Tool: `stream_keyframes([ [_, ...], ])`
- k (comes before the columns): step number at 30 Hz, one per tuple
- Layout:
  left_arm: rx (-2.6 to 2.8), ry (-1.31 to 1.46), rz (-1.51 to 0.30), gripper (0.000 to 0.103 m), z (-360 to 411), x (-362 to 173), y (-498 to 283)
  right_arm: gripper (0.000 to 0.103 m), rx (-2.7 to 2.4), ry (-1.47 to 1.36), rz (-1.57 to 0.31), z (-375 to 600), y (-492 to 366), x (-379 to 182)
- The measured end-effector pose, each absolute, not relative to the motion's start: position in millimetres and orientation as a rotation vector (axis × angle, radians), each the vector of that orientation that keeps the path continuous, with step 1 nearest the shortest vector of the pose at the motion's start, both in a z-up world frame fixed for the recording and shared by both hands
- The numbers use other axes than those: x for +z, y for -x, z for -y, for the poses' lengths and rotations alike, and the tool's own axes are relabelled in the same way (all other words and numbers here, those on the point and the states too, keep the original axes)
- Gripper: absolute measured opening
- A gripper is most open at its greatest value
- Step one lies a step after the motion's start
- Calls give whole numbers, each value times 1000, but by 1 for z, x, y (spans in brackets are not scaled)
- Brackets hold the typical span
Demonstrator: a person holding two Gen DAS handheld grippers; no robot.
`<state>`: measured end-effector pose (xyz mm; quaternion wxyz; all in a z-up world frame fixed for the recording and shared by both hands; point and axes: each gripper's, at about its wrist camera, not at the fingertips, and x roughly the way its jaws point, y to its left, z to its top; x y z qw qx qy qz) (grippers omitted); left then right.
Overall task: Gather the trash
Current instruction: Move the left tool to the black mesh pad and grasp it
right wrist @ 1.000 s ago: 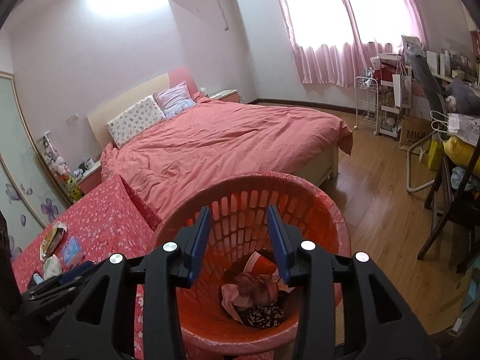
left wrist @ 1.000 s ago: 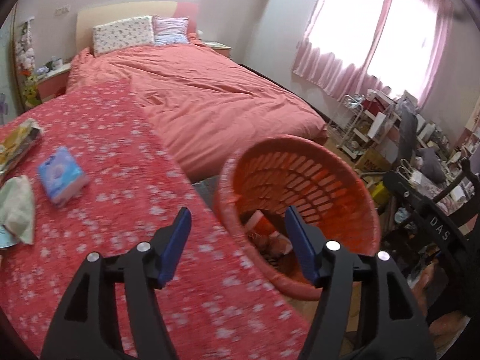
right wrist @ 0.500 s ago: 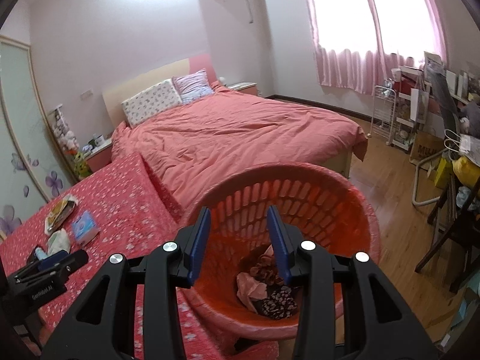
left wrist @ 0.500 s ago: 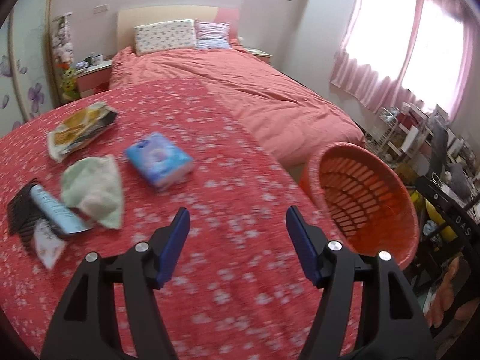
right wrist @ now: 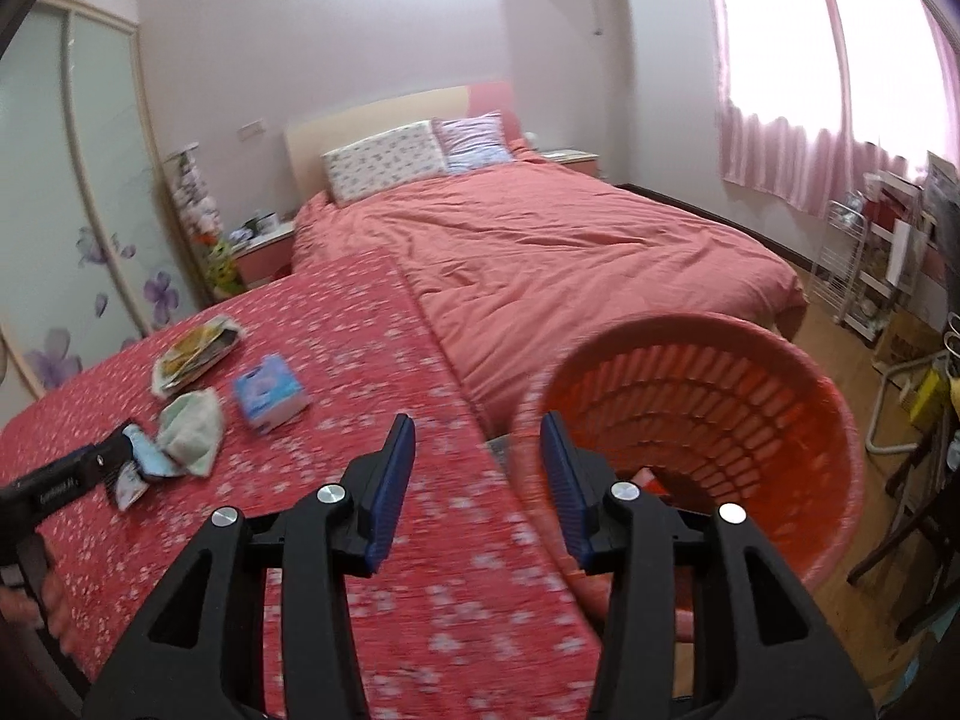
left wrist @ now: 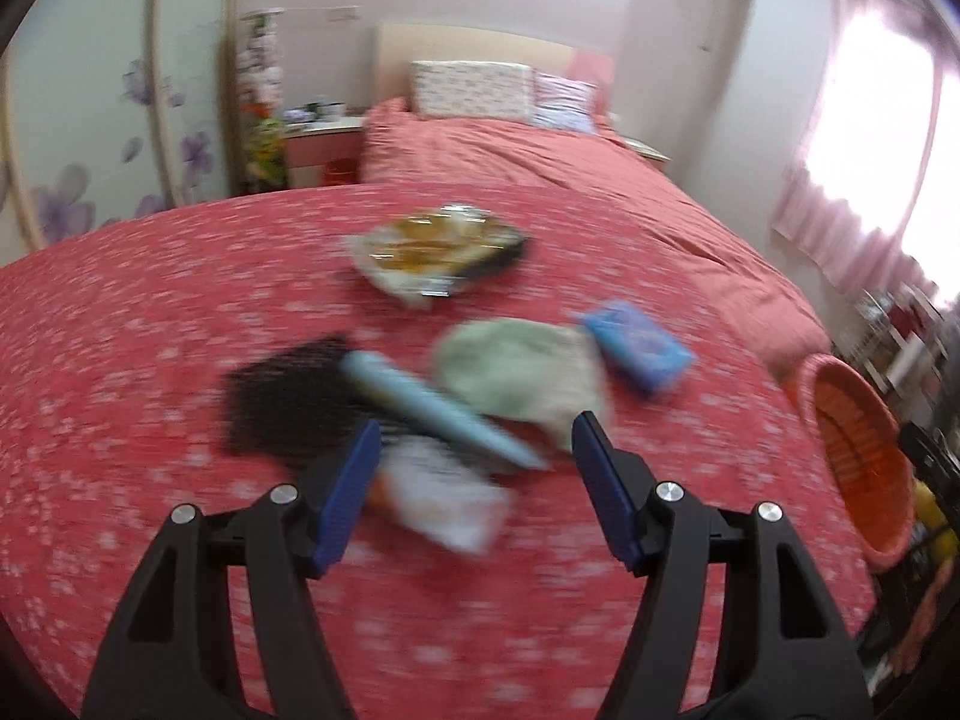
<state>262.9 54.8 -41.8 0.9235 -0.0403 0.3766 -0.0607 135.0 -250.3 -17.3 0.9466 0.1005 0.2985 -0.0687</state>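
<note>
My left gripper (left wrist: 474,474), apart and empty, hangs nearest the pale blue tube (left wrist: 438,411), lying diagonally just ahead; right gripper (right wrist: 477,480), empty, opening, faces the orange basket (right wrist: 840,420).

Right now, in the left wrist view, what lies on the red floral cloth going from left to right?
Black mesh patch → pale blue tube → pale green crumpled cloth → blue rectangular packet → orange slatted plastic basket, off the cloth's right edge.

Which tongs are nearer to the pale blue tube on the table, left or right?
Left. The left tongs hang open just before the pale blue tube. The right tongs are far off, by the orange basket, jaws opening, nothing between them.
</note>
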Motion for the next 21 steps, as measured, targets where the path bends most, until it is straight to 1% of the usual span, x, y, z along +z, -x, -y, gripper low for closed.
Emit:
stream_keyframes([
  [6, -33, 146, -779, 65, -112, -51, -274, 44, -96, -179, -633, 220, -144, -21],
  [14, -46, 161, -865, 65, -120, -76, -294, 44, -62, -143, -659, 195, -150, -27],
  [18, -53, 165, -865, 65, -120, -76, -298, 44, -59, -138, -672, 191, -152, -30],
  [20, -55, 161, -869, 63, -119, -77, -300, 44, -58, -139, -677, 190, -153, -32],
  [21, -55, 157, -868, 57, -118, -77, -301, 44, -57, -140, -680, 190, -153, -33],
])
